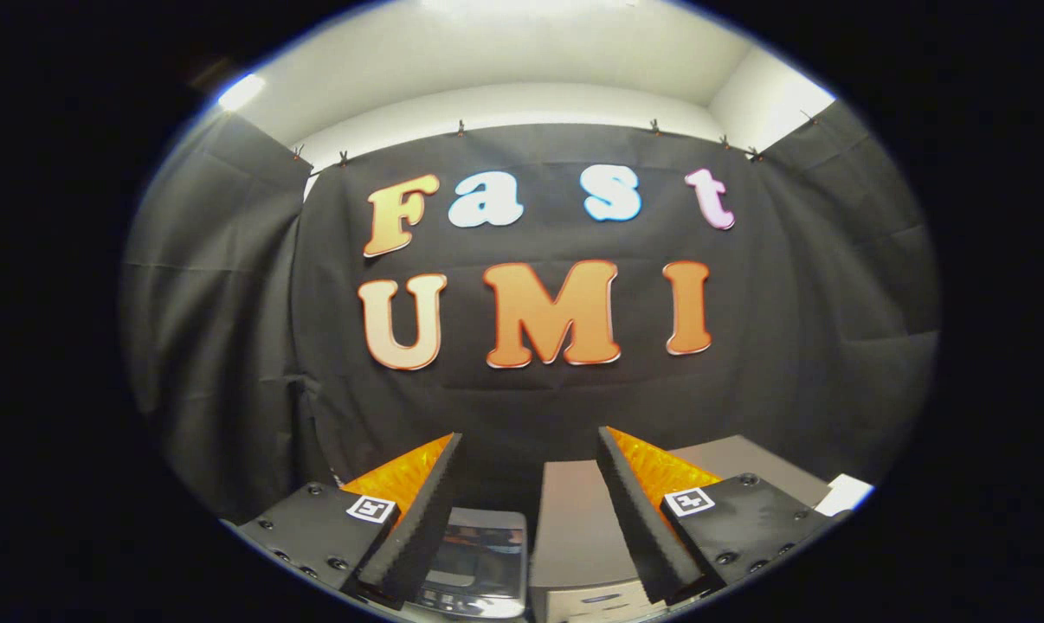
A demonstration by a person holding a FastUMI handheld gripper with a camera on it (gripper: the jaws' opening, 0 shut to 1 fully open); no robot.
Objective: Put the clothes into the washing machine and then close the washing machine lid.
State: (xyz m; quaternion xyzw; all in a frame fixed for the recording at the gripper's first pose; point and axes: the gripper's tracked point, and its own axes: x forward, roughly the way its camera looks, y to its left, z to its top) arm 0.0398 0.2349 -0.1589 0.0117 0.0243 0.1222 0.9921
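The gripper (529, 450) has its fingers spread wide apart with nothing between them, and it points level toward the booth wall rather than down at the work. Just below and between the fingers lies the washing machine (479, 554), seen from above: a glossy dark lid panel with a pale rim. Whether that lid is up or down I cannot tell from this angle. Just to the right of the washing machine stands a grey box-like unit (574, 528) with a flat top, running under the right finger. Beyond that unit, further right of the washing machine, a small white sheet (844, 495) lies near the table's far side. No clothes can be made out around the washing machine.

The main risk, as I judge it, is descending half-blind: with the gripper aimed so high, the machine sits at the very fringe of sight, so a drop could clip its rim or the grey unit. A reach for the garment could also miss, since its place is unknown.
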